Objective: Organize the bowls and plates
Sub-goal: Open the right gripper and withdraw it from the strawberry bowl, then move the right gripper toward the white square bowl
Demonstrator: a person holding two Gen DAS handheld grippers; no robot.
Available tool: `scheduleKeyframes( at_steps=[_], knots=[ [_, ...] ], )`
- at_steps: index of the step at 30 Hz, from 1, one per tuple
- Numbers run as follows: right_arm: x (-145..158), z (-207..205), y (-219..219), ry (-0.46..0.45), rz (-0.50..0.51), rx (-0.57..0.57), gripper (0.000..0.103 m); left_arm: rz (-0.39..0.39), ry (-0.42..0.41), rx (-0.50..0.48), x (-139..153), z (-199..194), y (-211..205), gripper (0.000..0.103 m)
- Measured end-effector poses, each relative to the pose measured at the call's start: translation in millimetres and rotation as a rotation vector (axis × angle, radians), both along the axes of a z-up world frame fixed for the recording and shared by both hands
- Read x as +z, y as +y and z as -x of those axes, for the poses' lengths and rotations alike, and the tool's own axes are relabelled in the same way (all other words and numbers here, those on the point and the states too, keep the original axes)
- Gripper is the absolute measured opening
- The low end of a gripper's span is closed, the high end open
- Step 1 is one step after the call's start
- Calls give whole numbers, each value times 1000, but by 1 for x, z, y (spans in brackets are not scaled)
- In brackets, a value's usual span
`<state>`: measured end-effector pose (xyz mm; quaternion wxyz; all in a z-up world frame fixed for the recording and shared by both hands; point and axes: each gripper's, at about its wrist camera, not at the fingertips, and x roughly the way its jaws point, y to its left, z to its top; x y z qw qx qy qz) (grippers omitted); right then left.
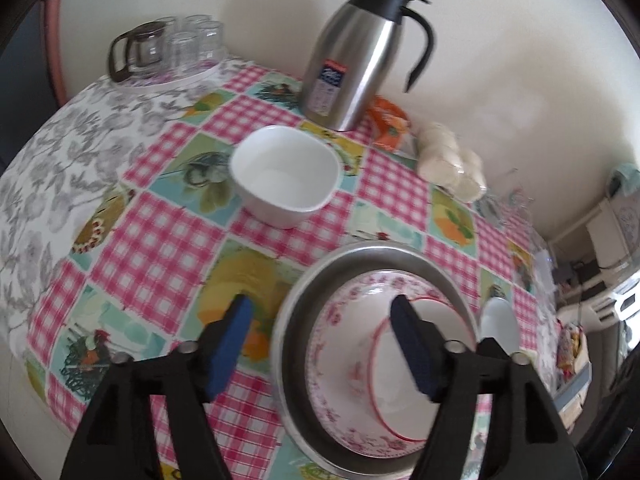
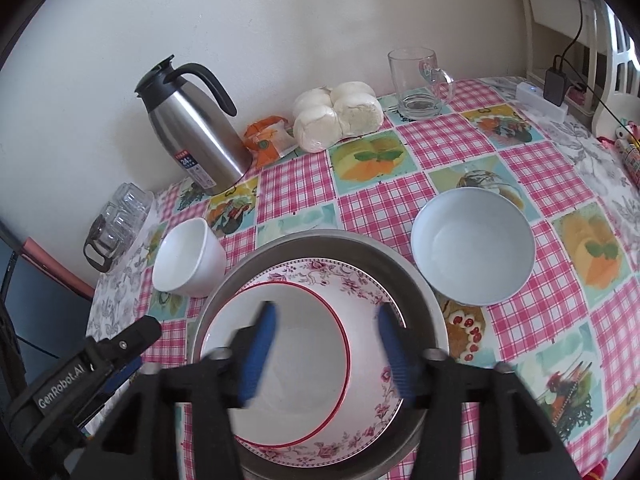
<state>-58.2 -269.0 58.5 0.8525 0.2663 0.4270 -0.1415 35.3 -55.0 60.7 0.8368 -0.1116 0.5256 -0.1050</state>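
A metal plate (image 2: 416, 288) holds a floral plate (image 2: 360, 284) with a red-rimmed white bowl (image 2: 304, 320) nested in it; the stack also shows in the left wrist view (image 1: 352, 320). A white squarish bowl (image 1: 286, 172) stands left of the stack (image 2: 188, 258). A pale blue bowl (image 2: 474, 246) stands to its right (image 1: 500, 320). My right gripper (image 2: 326, 356) is open and empty above the red-rimmed bowl. My left gripper (image 1: 324, 346) is open and empty, straddling the stack's left edge.
A steel thermos jug (image 1: 356, 56) stands at the back by the wall, with an orange packet (image 2: 268, 140) and bagged buns (image 2: 340, 114) beside it. A glass mug (image 2: 416, 80) is at the back right. A tray of glasses (image 1: 168, 48) sits at the back left.
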Motion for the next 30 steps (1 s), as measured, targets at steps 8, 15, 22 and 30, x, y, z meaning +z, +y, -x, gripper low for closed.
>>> scheduleKeyframes(
  at_steps=[8,15,22,30],
  knots=[
    [-6,-6,11,24,19,39,77,-47,6,95,-8,-5,17,85],
    [-6,-9,17,12,49,48,103,-54,25,181,-15,-10,40,88],
    [-3,-12,27,-14,76,73,103,-68,-6,286,-11,-13,72,100],
    [7,-22,59,-82,115,151,103,-62,-13,338,-9,-19,109,100]
  ],
)
